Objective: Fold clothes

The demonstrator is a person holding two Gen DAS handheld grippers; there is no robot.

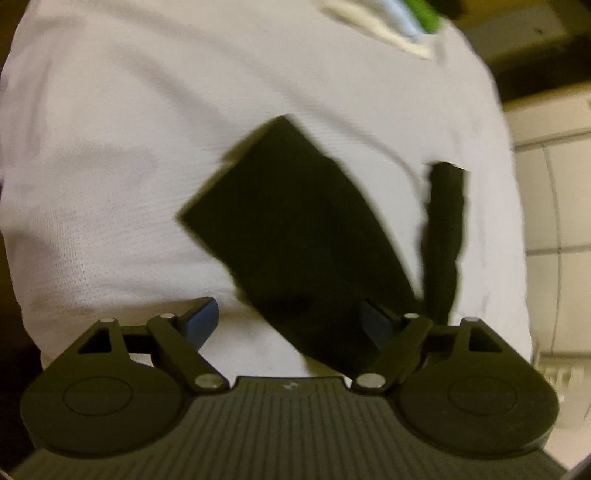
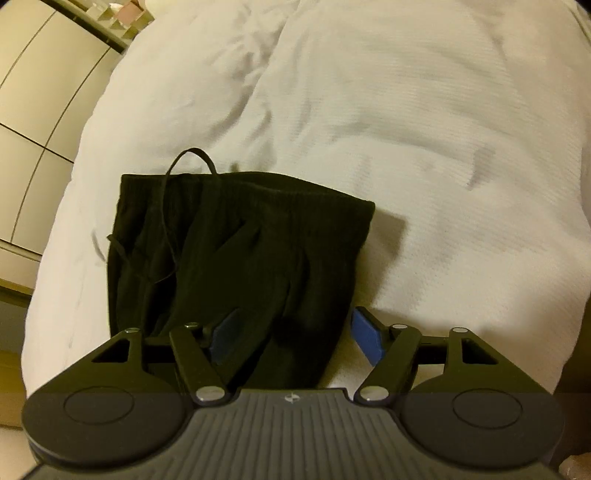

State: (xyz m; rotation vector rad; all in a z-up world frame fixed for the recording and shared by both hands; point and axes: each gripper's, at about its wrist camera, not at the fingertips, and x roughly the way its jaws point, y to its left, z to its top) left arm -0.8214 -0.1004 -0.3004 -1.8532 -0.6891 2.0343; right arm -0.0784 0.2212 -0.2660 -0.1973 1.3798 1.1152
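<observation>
Left wrist view, blurry: left gripper (image 1: 291,317) spread wide, gripping nothing, above the white bedcover (image 1: 147,147). Black garment (image 1: 295,229) lies folded on the cover, reaching down between the blue pads (image 1: 201,321); a separate black strip (image 1: 443,229) sits just beside it. Folded stack (image 1: 388,18) at far edge.

Right wrist view: right gripper (image 2: 295,336) wide apart, straddling the black shorts (image 2: 240,251) without pinching them; drawstring (image 2: 170,206) loops over the waistband.
</observation>
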